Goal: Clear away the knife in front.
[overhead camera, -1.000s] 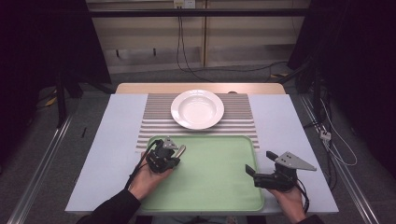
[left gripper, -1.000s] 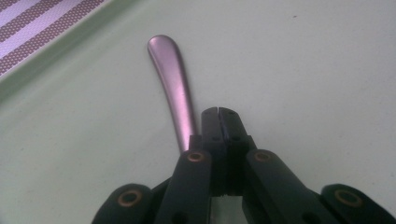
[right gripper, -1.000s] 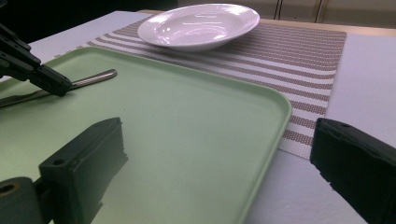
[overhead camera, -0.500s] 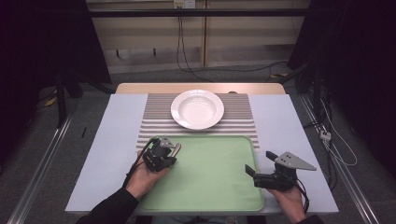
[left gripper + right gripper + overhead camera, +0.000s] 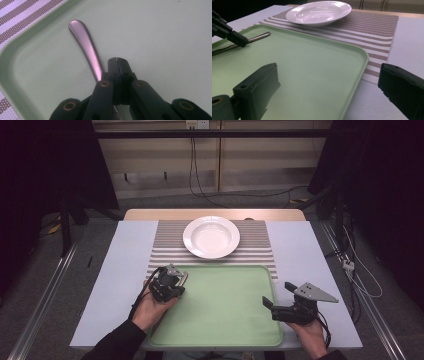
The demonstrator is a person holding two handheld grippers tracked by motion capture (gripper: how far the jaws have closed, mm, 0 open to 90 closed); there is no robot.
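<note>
Slim metal utensil handle (image 5: 86,47) lies flat in green plastic tray (image 5: 230,340); left gripper (image 5: 117,61) jaws pressed together beside it, gripping nothing. Right gripper (image 5: 270,305) spread wide. Risk: the closed tips nudge it aside.

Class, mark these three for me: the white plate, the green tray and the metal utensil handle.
white plate (image 5: 211,237), high view, on the middle of its bowl.
green tray (image 5: 225,300), high view, on its bare floor.
metal utensil handle (image 5: 83,42), left gripper view, on its wide end.

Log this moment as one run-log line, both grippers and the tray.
left gripper: shut beside utensil handle | right gripper: open, holding nothing | green tray: utensil at its left corner | plate: empty
</note>
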